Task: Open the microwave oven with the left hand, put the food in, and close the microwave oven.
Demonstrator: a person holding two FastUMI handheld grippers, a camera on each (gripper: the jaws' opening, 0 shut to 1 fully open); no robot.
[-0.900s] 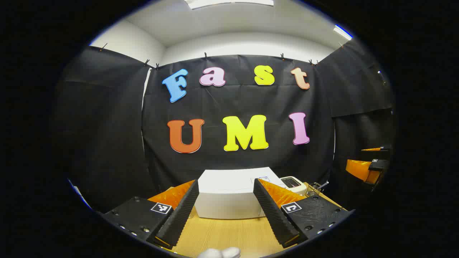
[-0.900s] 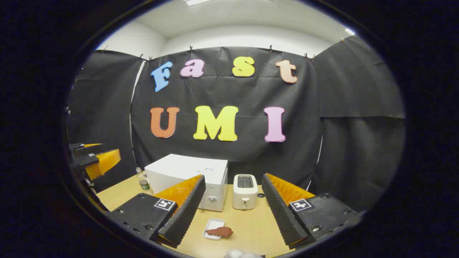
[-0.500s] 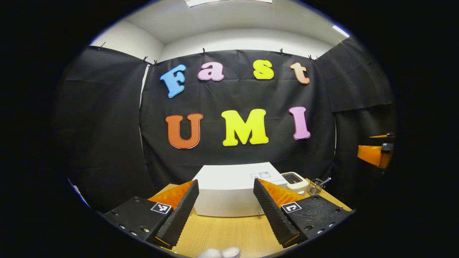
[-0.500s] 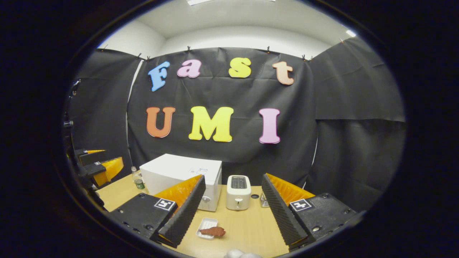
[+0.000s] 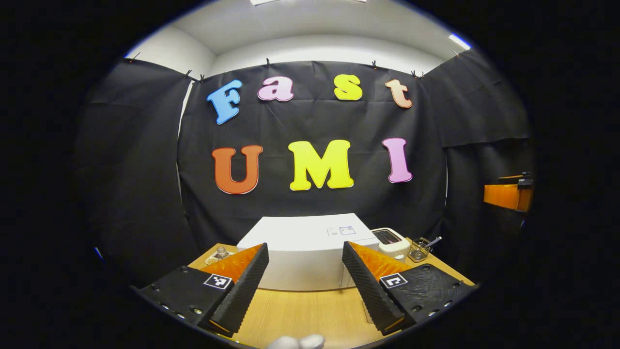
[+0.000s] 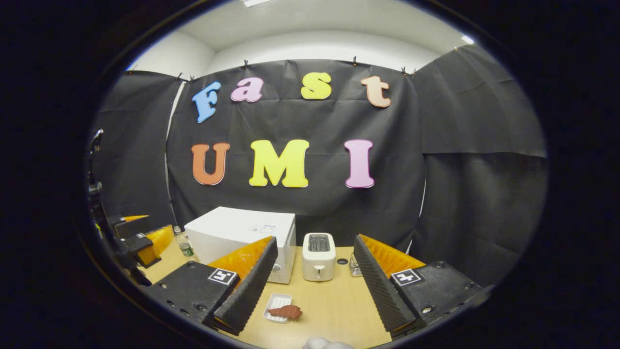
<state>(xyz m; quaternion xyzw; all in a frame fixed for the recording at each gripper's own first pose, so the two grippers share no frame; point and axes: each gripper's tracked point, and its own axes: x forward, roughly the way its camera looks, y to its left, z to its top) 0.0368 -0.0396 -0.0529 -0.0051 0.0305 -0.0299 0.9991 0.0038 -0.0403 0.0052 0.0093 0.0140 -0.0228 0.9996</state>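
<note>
A white microwave [image 5: 305, 252] stands at the back of the wooden table [image 5: 300, 315], its door closed; in the right gripper view the microwave [image 6: 237, 232] sits left of centre. A brown piece of food [image 6: 286, 311] lies on a small white tray [image 6: 276, 305] in front of it. My left gripper [image 5: 306, 286] is open, held above the table facing the microwave. My right gripper [image 6: 312, 286] is open too, with the food tray low between its fingers and farther off. The left gripper [image 6: 140, 237] also appears at the far left of the right gripper view.
A white toaster [image 6: 318, 256] stands right of the microwave, with a small wire basket [image 5: 419, 249] beside it. A small bottle [image 6: 183, 244] stands left of the microwave. The other gripper [image 5: 506, 194] shows at the right edge of the left gripper view.
Both views have shifted slightly: the microwave now sits lower and farther in the left gripper view, and the bottle has come into sight. Both grippers stay open.
</note>
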